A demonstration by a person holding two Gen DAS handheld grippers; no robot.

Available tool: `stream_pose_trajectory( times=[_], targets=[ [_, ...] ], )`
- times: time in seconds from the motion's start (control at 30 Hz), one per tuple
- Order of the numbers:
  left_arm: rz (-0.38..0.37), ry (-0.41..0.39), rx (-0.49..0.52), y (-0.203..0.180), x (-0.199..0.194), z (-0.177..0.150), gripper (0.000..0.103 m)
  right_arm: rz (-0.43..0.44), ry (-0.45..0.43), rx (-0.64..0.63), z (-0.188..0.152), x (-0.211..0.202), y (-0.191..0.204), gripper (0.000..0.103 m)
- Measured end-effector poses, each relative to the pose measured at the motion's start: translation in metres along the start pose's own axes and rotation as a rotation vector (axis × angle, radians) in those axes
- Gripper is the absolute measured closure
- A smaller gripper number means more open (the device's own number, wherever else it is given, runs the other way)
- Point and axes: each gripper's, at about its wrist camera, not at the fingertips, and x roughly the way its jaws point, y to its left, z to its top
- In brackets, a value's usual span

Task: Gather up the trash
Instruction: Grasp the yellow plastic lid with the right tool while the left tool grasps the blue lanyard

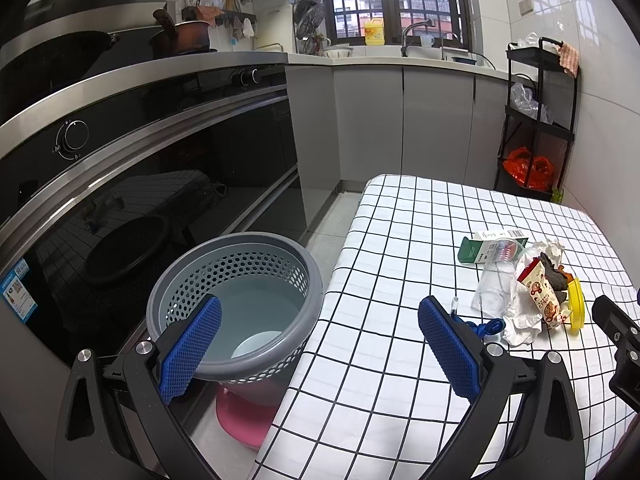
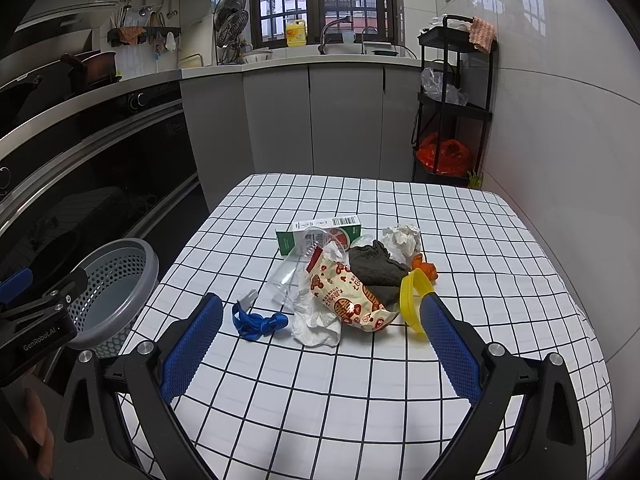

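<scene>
Both grippers hang wide open, holding nothing: the right gripper (image 2: 320, 340) just short of the trash pile (image 2: 348, 280) on the checked tablecloth (image 2: 360, 400), the left gripper (image 1: 320, 344) between pile and grey basket (image 1: 240, 300).

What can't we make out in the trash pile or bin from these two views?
- Bin floor, left wrist view: left gripper finger and near rim cover part.
- Cloth, right wrist view: snack bag and yellow lid hide its lower edge.
- Carton print: too small to read.
- Bin, right wrist view: partly behind the left gripper.
</scene>
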Motion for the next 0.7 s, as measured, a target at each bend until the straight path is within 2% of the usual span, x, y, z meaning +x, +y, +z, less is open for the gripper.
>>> stream_pose_trajectory(
  times=[0.23, 0.53, 0.7],
  targets=[
    [-0.020, 0.035, 0.013, -0.006, 0.009, -0.003, 0.006, 0.031, 0.034, 0.009, -0.007, 0.008, -0.011, 0.009],
    [-0.054, 0.107, 0.038, -0.026, 0.031, -0.013, 0.006, 0.066, 0.102, 0.036, -0.026, 0.020, -0.045, 0.009],
    [-0.065, 0.130, 0.039, -0.037, 0.041, -0.016, 0.006, 0.030, 0.137, 0.084, -0.037, 0.033, -0.075, 0.009]
  ],
)
